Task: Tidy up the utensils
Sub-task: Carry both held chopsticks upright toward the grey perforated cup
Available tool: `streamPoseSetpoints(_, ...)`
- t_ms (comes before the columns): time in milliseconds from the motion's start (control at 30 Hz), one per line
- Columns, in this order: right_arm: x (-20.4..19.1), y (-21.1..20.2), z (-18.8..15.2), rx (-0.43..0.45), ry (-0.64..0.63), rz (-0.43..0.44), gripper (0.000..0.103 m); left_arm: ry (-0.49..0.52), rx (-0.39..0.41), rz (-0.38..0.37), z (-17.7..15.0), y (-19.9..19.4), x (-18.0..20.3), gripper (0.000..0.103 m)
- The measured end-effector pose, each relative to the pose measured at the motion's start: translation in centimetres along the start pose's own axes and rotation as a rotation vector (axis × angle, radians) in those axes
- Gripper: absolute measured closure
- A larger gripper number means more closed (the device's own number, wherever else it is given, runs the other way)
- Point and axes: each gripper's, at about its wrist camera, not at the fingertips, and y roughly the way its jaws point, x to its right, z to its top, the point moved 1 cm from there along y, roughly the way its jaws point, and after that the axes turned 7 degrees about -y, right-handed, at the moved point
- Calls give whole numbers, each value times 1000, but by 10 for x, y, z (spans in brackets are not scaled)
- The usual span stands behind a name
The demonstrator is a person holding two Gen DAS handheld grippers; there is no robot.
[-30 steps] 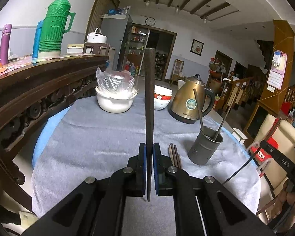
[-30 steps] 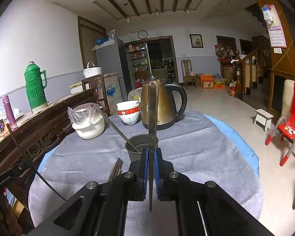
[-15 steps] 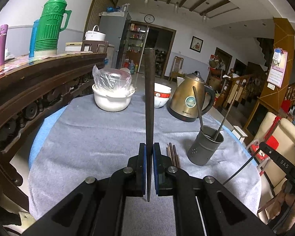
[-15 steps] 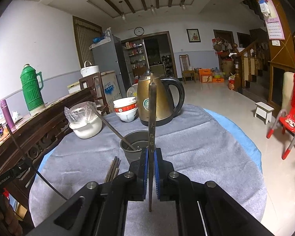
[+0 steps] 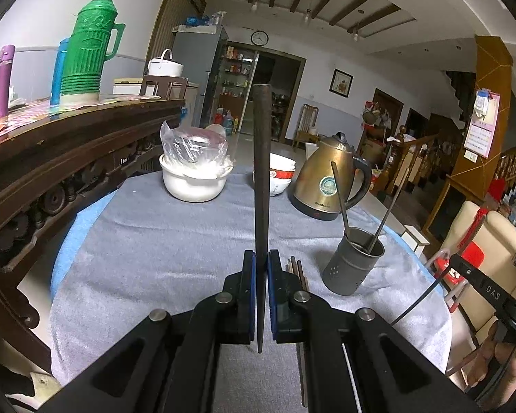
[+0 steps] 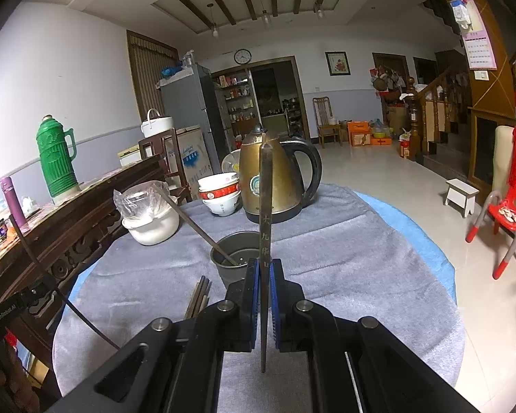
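Holding one dark chopstick each, left gripper (image 5: pixel 261 268) and right gripper (image 6: pixel 264 275) have fingers clamped on their sticks, both pointing up, above the grey cloth short of the holder cup (image 5: pixel 356 265). Two utensils already lean inside the cup. Loose chopsticks (image 6: pixel 199 296) lie just left of the cup, still to sort. Roughly midway, I'd judge.

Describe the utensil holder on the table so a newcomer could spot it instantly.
On the grey cloth-covered table, look in front of the brass-coloured kettle. The utensil holder is the dark grey metal cup with small holes near its base. Unlike the white bowls nearby, it has thin sticks leaning out.
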Motion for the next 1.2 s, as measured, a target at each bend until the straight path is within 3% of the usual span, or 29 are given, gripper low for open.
streamPoseSetpoints(1200, 3, -3, 8, 0, 42, 8, 96, -31, 10, -25, 8, 7, 1, 96)
